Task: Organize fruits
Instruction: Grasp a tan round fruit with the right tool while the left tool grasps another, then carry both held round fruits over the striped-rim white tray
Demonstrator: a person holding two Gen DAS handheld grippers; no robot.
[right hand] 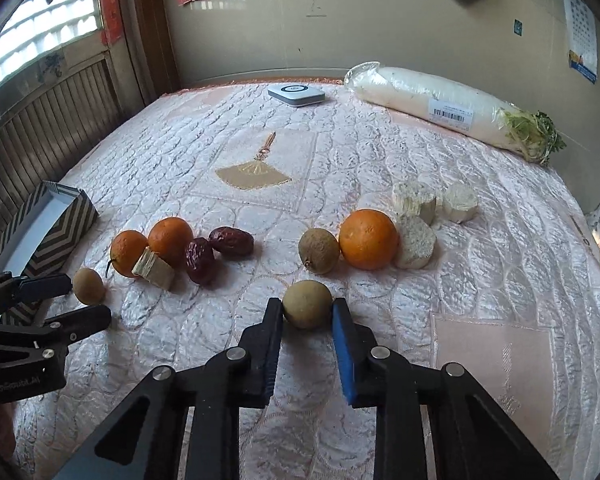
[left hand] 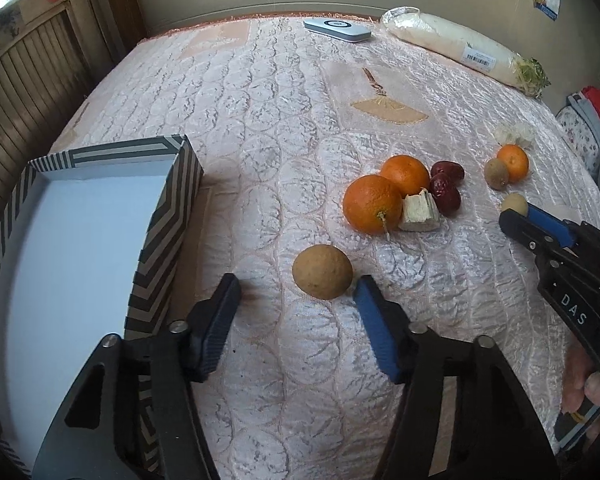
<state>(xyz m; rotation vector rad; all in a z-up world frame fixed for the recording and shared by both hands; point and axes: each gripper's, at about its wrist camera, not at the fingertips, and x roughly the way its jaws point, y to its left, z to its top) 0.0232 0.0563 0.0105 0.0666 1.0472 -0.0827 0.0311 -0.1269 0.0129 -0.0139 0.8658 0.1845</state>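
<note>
Bed (right hand: 380,168): quilted pink cover carrying everything.
Box (left hand: 80,216): patterned, open, at the left tongs' side.
Oranges (left hand: 374,204): two touching, beside dried dates (left hand: 446,186).
Right tongs (right hand: 307,307): pinched onto a small brown fruit (right hand: 307,303) — resting on the cover.
Left tongs (left hand: 296,290): parted — another brown fruit (left hand: 322,271) just ahead, ungripped.

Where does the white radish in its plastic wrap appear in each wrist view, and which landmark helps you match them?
Left wrist view: the white radish lies top right, at the bed's far edge.
Right wrist view: the white radish lies upper right, leaves pointing right.
Shared landmark: the fan design on the bedspread.
</note>
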